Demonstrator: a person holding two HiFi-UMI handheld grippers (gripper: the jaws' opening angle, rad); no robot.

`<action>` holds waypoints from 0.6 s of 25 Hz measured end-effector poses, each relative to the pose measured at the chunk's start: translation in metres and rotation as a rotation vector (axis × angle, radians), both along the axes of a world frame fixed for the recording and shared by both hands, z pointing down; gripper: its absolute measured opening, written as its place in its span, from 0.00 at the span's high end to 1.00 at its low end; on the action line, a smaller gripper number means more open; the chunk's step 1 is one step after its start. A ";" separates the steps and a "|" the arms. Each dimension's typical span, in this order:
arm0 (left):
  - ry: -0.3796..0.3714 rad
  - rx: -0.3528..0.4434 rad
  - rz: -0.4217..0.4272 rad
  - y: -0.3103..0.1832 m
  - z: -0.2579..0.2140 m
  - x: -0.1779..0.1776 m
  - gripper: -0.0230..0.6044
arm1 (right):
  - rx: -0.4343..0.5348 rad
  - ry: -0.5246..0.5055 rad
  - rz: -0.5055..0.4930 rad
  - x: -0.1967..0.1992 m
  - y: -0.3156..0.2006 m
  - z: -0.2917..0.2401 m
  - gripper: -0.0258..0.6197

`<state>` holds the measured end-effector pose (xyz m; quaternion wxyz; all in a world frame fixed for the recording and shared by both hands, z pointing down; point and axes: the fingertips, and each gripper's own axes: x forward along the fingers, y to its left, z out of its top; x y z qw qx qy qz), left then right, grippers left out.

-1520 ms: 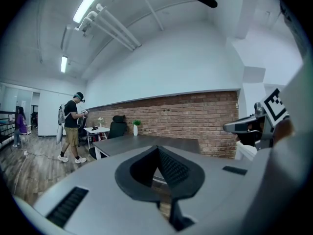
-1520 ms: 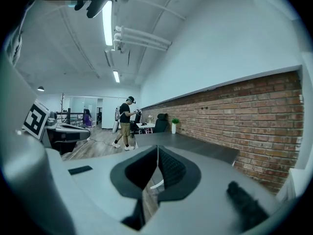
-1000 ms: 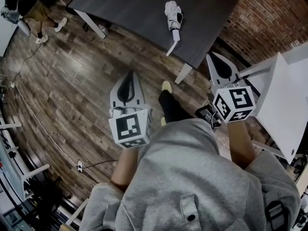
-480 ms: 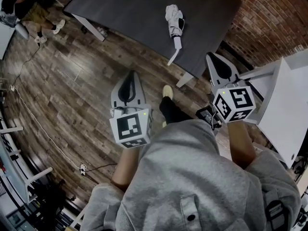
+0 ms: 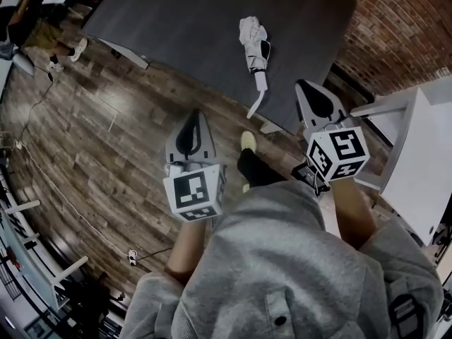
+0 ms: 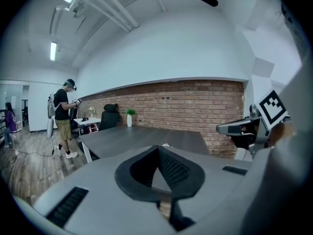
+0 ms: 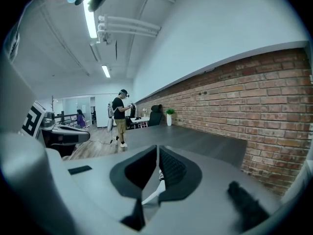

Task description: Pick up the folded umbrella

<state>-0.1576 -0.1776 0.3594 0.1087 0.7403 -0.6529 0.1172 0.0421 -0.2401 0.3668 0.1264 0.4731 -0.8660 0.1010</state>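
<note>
The folded umbrella point(image 5: 253, 42), white with a dark patch, lies on the dark table point(image 5: 176, 20) at upper centre of the head view. Its thin handle end reaches the table's near edge. Both grippers hang below it in the frame, well apart from it. The left gripper point(image 5: 193, 116) and the right gripper point(image 5: 304, 85) each have their jaws clenched tip to tip on nothing. In the right gripper view only white slivers of the umbrella show through the jaw opening. In the left gripper view the jaws hide nearly all of it. A person point(image 5: 46, 23) at upper left is cut off by the frame.
</note>
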 end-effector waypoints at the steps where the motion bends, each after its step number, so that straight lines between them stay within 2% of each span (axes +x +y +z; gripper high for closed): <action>1: -0.001 -0.004 0.005 -0.007 0.001 0.000 0.94 | -0.004 -0.002 0.003 0.000 -0.007 0.001 0.92; 15: -0.004 -0.058 0.064 -0.093 0.014 0.004 0.94 | -0.060 -0.005 0.023 -0.007 -0.077 0.018 0.92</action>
